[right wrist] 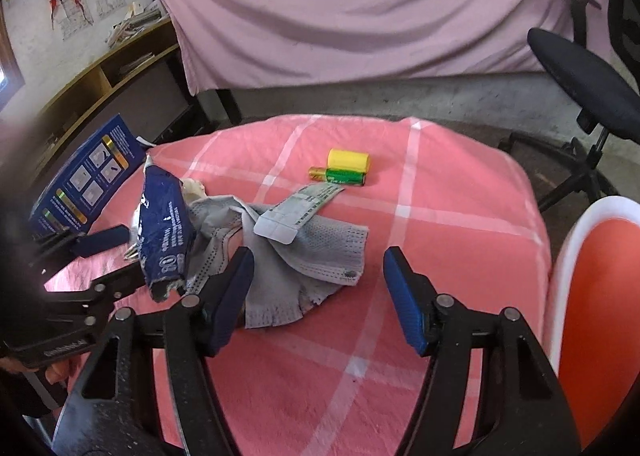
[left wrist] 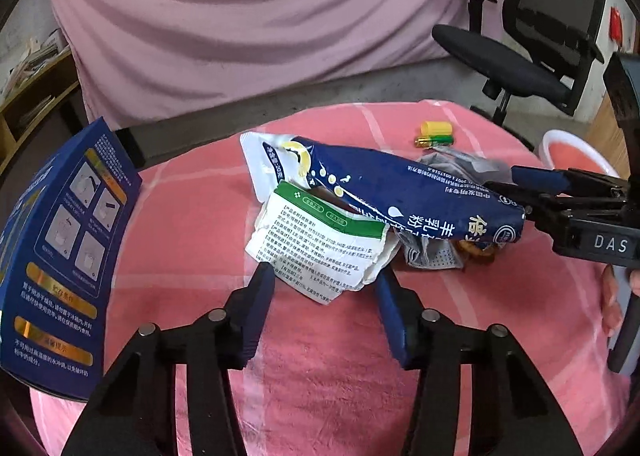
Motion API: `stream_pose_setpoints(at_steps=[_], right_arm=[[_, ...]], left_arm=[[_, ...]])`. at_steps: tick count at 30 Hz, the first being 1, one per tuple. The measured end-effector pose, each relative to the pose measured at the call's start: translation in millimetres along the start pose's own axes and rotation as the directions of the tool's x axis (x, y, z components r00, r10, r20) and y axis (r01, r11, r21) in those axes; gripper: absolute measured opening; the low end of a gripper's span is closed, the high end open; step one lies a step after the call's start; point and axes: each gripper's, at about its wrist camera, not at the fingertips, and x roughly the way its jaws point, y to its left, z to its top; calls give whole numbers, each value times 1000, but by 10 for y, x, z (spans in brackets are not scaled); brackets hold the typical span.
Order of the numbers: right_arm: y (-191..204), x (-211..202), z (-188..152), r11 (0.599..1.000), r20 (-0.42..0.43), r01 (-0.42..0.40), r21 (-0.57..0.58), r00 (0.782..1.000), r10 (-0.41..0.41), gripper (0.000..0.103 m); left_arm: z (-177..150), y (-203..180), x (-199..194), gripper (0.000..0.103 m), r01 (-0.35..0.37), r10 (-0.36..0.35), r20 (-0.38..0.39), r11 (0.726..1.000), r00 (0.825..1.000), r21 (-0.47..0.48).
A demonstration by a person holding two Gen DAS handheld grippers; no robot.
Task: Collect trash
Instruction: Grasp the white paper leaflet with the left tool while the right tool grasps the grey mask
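So the trash sits in a heap mid-table on the pink checked cloth (right wrist: pixel 440 184). The long blue pouch (left wrist: pixel 400 192) lies on top, its long axis running from the far left down toward the right gripper (right wrist: pixel 318 288), torn white end pointing away. A torn green-and-white carton (left wrist: pixel 320 244) leans under it, right between the wide-open tips of the left gripper (left wrist: pixel 326 308). The right gripper's spread wide too, holding nothing, over the grey face mask (right wrist: pixel 304 256). Green battery (right wrist: pixel 344 176) and yellow cylinder (right wrist: pixel 348 160) lie touching, well apart from the heap.
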Motion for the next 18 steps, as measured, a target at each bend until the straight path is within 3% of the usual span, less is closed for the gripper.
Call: stream_pose_setpoints(at_steps=[5,8,14,15,18], right_arm=[[14,64,4,1000,-27,-12,-8,1000,11,84],[41,68,3,1000,-30,-16,-20,999,15,76],[100,94,-11,998,-50,-41,-46,998,39,42],[115,99,-15,997,-55,-49,-52,997,46,29],[161,66,-27,996,-48,-50,-73,998,47,22]], left_arm=[[2,-94,27,24,-20,20,12,998,1000,52],[14,-161,46,18,-36,34,26,996,999,81],[17,-153,16,9,-38,33,63,996,997,79],[15,-146,-6,7,-41,36,76,996,996,76],[3,-123,-92,4,-56,48,114,996,992,67]])
